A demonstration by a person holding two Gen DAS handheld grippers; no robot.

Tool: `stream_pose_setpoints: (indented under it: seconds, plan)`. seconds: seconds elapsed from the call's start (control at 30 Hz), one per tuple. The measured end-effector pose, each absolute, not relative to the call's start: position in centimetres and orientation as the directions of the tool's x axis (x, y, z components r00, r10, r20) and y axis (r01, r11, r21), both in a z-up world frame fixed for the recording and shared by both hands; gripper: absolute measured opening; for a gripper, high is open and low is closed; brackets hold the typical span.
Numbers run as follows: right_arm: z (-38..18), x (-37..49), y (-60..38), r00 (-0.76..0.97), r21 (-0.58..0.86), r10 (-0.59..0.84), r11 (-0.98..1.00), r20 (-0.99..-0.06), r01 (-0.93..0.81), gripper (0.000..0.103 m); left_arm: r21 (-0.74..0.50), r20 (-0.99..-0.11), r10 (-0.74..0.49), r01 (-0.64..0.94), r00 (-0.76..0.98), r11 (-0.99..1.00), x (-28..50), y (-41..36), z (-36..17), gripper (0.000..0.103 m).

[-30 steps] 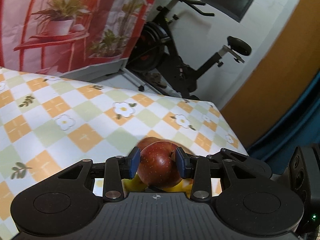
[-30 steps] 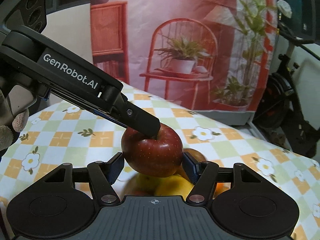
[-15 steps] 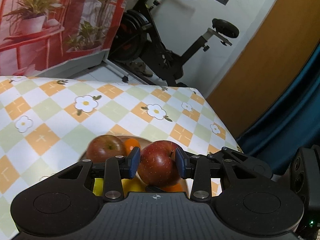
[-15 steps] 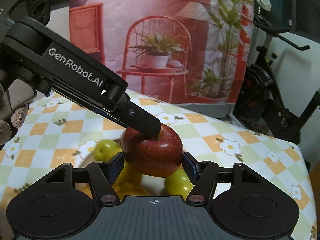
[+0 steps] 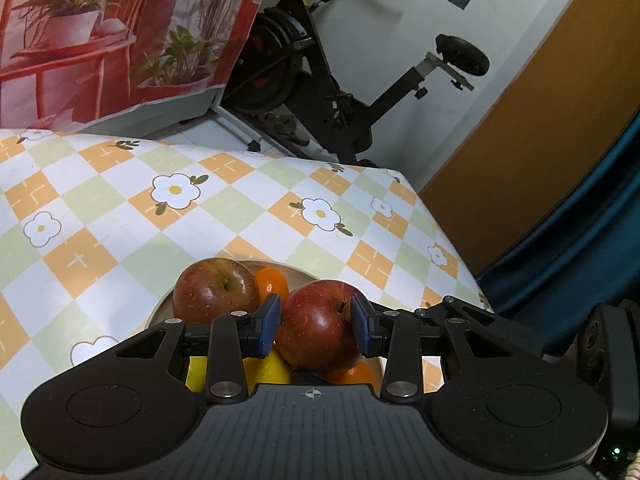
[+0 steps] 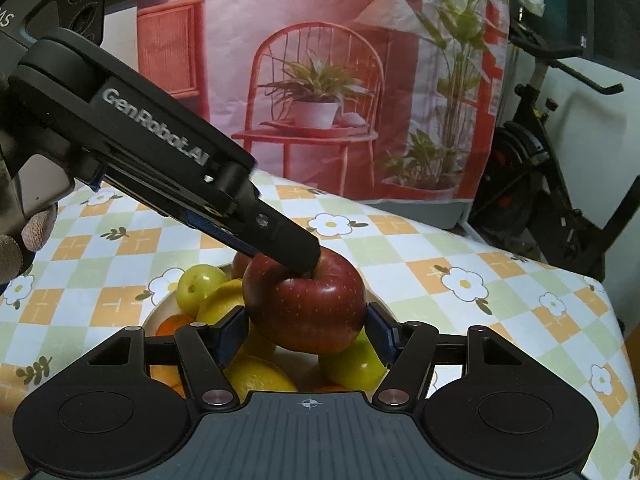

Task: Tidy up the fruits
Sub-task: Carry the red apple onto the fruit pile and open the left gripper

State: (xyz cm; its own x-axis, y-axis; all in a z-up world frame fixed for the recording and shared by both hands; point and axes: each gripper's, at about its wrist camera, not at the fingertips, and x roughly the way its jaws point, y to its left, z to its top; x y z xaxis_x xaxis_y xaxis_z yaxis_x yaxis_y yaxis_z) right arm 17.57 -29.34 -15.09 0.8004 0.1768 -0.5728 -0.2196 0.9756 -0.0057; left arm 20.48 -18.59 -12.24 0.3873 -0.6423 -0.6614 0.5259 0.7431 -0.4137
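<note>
Right wrist view: both grippers, left (image 6: 308,264) and right (image 6: 306,334), clamp one apple (image 6: 304,308) at frame centre, over the fruit bowl (image 6: 154,318). Step: placing. Next: lower, release gently

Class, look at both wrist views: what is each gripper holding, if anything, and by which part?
Both grip one red apple: the left gripper across its top and underside, the right gripper on its two sides, above the fruit plate.

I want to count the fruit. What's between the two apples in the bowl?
In the left wrist view, an orange peeks out between the back apple and the held apple.
</note>
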Motion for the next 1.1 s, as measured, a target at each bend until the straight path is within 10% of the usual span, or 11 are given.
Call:
stream_pose_setpoints:
  seconds: [1.1]
  plan:
    - [-15.0,16.6,-28.9,0.789,-0.009,0.157,0.979,-0.595,-0.201,0.063,-0.338,-0.674,-0.608,0.557,0.419,0.759,19.0,-18.8,-11.9,0.041]
